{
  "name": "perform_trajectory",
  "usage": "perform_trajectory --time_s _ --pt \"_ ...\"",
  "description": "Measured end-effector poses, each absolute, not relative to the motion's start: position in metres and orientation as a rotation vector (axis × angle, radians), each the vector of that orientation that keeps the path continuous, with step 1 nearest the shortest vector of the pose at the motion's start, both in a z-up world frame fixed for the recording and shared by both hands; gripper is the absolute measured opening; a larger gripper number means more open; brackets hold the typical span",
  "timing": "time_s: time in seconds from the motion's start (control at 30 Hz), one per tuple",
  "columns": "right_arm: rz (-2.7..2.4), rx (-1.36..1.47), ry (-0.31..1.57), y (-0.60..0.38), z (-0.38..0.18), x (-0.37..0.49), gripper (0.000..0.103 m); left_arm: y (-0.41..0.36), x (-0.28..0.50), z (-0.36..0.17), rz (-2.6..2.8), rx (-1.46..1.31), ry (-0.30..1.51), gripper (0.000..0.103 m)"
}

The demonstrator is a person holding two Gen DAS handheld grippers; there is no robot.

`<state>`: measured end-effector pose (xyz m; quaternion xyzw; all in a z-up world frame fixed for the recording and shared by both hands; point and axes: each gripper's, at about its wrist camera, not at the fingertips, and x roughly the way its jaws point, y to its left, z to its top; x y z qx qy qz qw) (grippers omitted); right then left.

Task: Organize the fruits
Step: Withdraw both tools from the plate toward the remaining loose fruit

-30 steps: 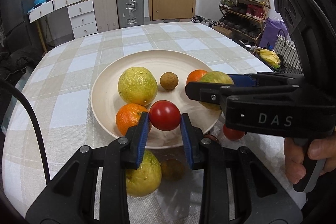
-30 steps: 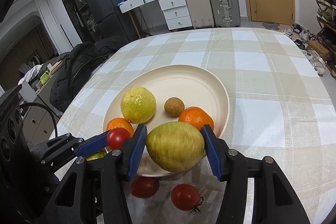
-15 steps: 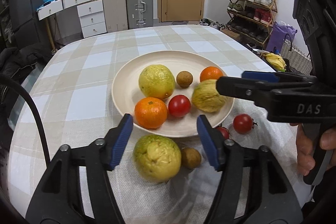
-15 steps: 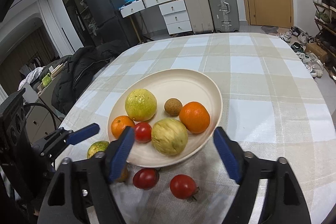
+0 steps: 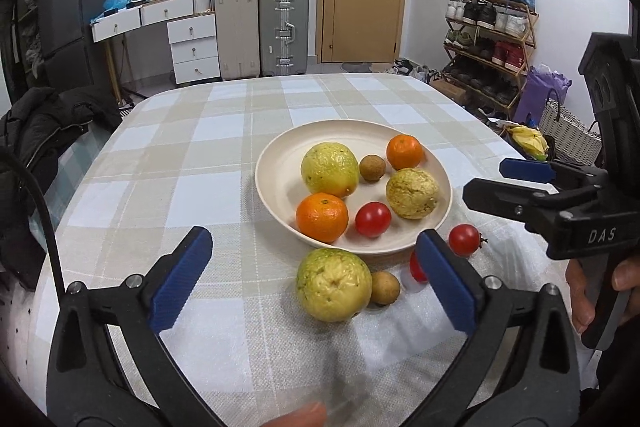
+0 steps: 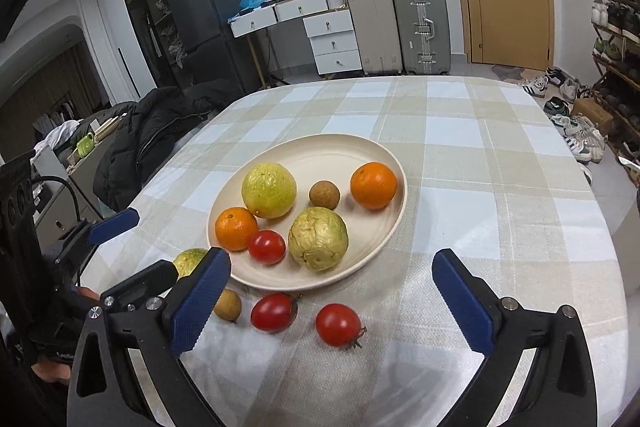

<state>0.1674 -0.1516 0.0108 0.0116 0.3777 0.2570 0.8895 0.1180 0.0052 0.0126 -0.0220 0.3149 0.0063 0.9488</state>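
Observation:
A cream plate (image 5: 280, 163) (image 6: 320, 151) holds two yellow-green guavas, two oranges, a red tomato (image 5: 373, 219) (image 6: 267, 247) and a small brown longan. On the cloth in front of it lie a guava (image 5: 333, 284), a longan (image 5: 385, 287) (image 6: 228, 308) and two tomatoes (image 6: 274, 311) (image 6: 338, 324). My left gripper (image 5: 314, 279) is open and empty, above the loose guava. My right gripper (image 6: 330, 307) is open and empty, above the loose tomatoes.
The round table has a checked cloth (image 5: 192, 155). A black jacket (image 6: 152, 131) lies off its left side. Suitcases, drawers and a door stand at the back; a shoe rack (image 5: 488, 39) stands on the right.
Both grippers let go of their fruit on the plate, the left its tomato and the right its guava. Both opened wide and pulled back toward the near table edge.

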Motion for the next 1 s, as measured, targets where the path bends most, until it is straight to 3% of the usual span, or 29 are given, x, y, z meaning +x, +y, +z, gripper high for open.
perform_trajectory --time_s 1.0 --pt "0.500 -0.080 0.824 -0.158 -0.009 0.157 0.103 0.012 0.106 0.009 0.033 -0.041 0.648 0.102"
